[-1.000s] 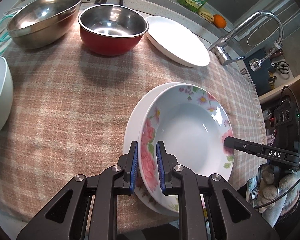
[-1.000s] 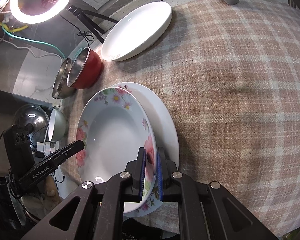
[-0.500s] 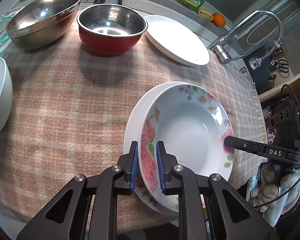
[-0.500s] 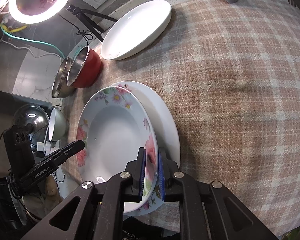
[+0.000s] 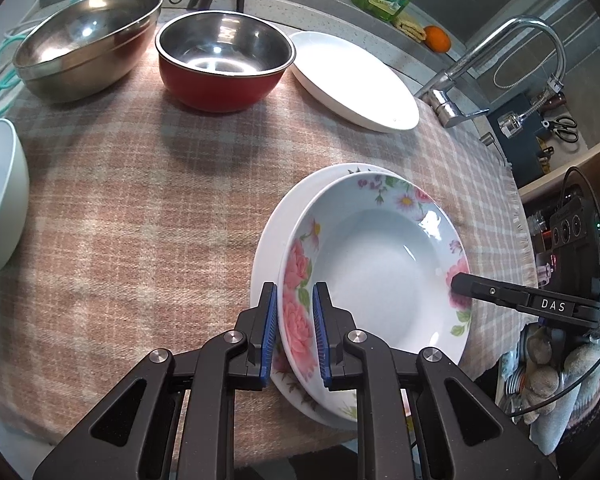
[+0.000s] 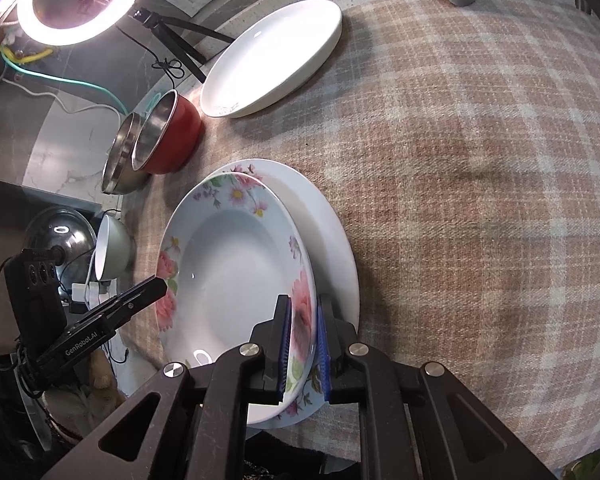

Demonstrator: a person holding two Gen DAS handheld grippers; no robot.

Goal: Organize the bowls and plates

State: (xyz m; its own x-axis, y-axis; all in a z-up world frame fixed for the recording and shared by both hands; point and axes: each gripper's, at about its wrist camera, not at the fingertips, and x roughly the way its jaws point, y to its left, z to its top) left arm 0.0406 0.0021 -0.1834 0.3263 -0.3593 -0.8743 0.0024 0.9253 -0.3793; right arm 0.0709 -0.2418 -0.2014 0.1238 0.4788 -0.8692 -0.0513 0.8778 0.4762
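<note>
Floral soup plate (image 5: 380, 280) sits on top of a larger white plate (image 5: 272, 240) near the front edge of the table (image 5: 140, 220), which is covered with a pink plaid cloth. It lies off-centre on the plate below, pushed toward the table's edge, so a broad crescent of the white plate shows on one side.

Both grippers hold this floral plate by its rim at opposite sides. The left gripper (image 5: 294, 328) has its blue-padded fingers (image 5: 269, 328) clenched on the rose-printed rim, one pad above and one under it. The right gripper (image 6: 302, 344) is clenched the same way on the far rim; in the left view its dark finger tip reaches onto that rim.

The step in hand looks like stacking: the floral plate is either just being seated on the white plate or about to be centred on it. The next move probably calls for a small, even two-handed shift toward the middle, then letting go on both sides together so it does not tip.

Further back stand a steel bowl (image 5: 88, 44), a red bowl (image 5: 224, 60), a plain white plate (image 5: 352, 80) and a white bowl (image 5: 0, 192), all yet to be sorted.
</note>
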